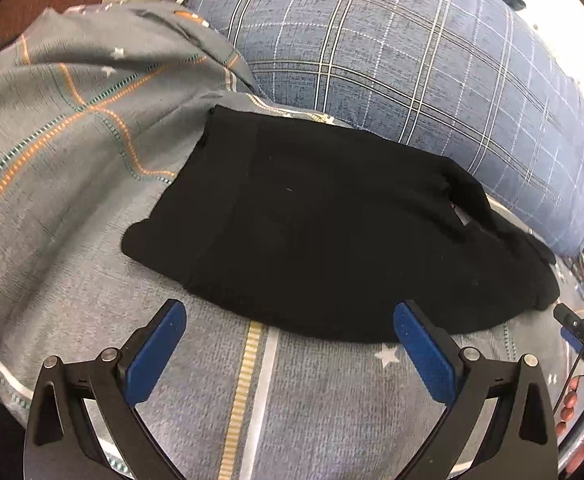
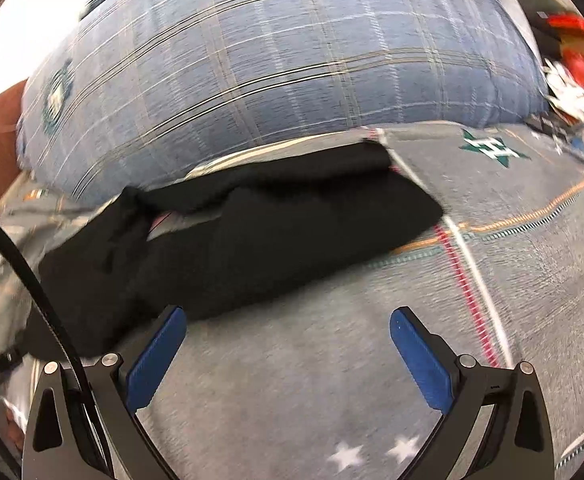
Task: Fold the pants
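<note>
The black pants [image 1: 324, 232] lie folded into a thick bundle on the grey patterned bedsheet [image 1: 324, 408]. They also show in the right wrist view [image 2: 252, 240], where the picture is blurred. My left gripper [image 1: 290, 322] is open and empty, its blue pads just short of the bundle's near edge. My right gripper [image 2: 288, 330] is open and empty, its left pad [image 2: 156, 360] close to the bundle's near edge. The right gripper's tip also shows at the far right of the left wrist view [image 1: 580, 332].
A large blue plaid pillow [image 1: 392, 52] lies right behind the pants, also in the right wrist view [image 2: 272, 52]. A rumpled grey blanket fold [image 1: 72, 92] rises at the left. Red and white clutter [image 2: 580, 64] sits beyond the bed at the right.
</note>
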`<state>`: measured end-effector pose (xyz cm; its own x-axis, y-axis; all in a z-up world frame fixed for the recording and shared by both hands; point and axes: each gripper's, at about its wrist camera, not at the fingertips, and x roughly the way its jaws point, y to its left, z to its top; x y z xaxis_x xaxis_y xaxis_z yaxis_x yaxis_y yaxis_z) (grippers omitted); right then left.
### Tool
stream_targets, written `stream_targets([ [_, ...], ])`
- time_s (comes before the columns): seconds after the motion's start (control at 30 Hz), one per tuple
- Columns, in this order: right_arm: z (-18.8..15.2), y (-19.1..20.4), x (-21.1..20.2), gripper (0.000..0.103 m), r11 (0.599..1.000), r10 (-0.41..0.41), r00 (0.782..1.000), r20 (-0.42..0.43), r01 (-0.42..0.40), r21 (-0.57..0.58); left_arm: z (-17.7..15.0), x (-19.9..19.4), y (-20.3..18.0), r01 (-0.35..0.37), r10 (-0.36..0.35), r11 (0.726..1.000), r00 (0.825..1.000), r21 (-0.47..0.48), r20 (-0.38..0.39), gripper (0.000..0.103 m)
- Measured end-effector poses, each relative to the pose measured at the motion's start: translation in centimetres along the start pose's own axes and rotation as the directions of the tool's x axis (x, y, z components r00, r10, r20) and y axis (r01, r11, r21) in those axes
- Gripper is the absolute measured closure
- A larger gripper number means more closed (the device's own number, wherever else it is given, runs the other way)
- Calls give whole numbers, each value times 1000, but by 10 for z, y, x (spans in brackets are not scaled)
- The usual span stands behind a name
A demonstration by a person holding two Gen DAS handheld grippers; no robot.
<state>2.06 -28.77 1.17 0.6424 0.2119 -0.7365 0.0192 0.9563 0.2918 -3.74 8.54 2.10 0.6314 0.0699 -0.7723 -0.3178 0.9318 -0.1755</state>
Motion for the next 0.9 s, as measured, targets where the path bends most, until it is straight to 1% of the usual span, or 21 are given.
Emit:
stream_targets([
  [0.17, 17, -37, 19, 0, 991, 29, 1000, 0, -29, 129, 7, 18, -1, 9, -10, 1000, 999, -26, -31, 0],
  [0.2, 22, -41, 21, 0, 990, 28, 999, 17, -30, 137, 8, 21, -3, 2, -3, 1000, 1000, -23, -26, 0],
  [0.33, 40, -46, 35, 0, 992, 20, 999, 36, -25, 126, 15, 29, -12, -11, 11, 1000, 1000, 7, -16, 0],
  [0.43, 48, -49, 45, 2, 994, 8, 998, 65, -15, 109, 24, 37, -15, -1, 2, 1000, 1000, 9, -26, 0],
  [0.47, 50, -49, 48, 11, 995, -2, 997, 73, -6, 104, 28, 38, -14, 10, -10, 1000, 999, -1, -31, 0],
  [0.5, 52, -49, 50, 37, 995, -15, 997, 77, 8, 96, 30, 40, -13, 21, -22, 1000, 999, -11, -37, 0],
  [0.53, 53, -48, 51, 57, 996, -27, 997, 76, 21, 81, 32, 41, -12, 39, -40, 999, 998, -24, -39, 0],
  [0.57, 55, -48, 54, 90, 997, -22, 998, 65, 17, 80, 35, 42, -10, 58, -59, 998, 998, -38, -32, 1],
  [0.6, 56, -50, 55, 93, 996, -28, 998, 64, 23, 88, 37, 41, -8, 79, -80, 996, 996, -50, -26, 15],
  [0.63, 56, -52, 53, 93, 995, -28, 997, 75, 21, 98, 39, 42, -7, 74, -75, 996, 997, -46, -27, 29],
  [0.67, 55, -54, 49, 93, 995, -21, 996, 91, 12, 103, 41, 43, -8, 36, -37, 999, 999, -25, -35, 66],
  [0.7, 55, -53, 41, 93, 995, -27, 994, 109, 16, 93, 43, 45, -9, 28, -29, 1000, 999, -12, -44, 81],
  [0.73, 54, -51, 34, 93, 997, -37, 992, 124, 28, 76, 45, 45, -7, 57, -58, 998, 997, -18, -55, 82],
  [0.77, 53, -47, 23, 93, 998, -53, 988, 145, 47, 44, 47, 44, -5, 77, -78, 997, 995, -21, -61, 87],
  [0.83, 51, -43, 5, 93, 998, -65, 982, 176, 65, 5, 48, 36, -6, 89, -88, 996, 995, 5, -53, 89],
  [0.9, 47, -45, -14, 93, 999, -53, 981, 184, 54, 2, 49, 23, -7, 105, -103, 994, 994, 34, -39, 91],
])
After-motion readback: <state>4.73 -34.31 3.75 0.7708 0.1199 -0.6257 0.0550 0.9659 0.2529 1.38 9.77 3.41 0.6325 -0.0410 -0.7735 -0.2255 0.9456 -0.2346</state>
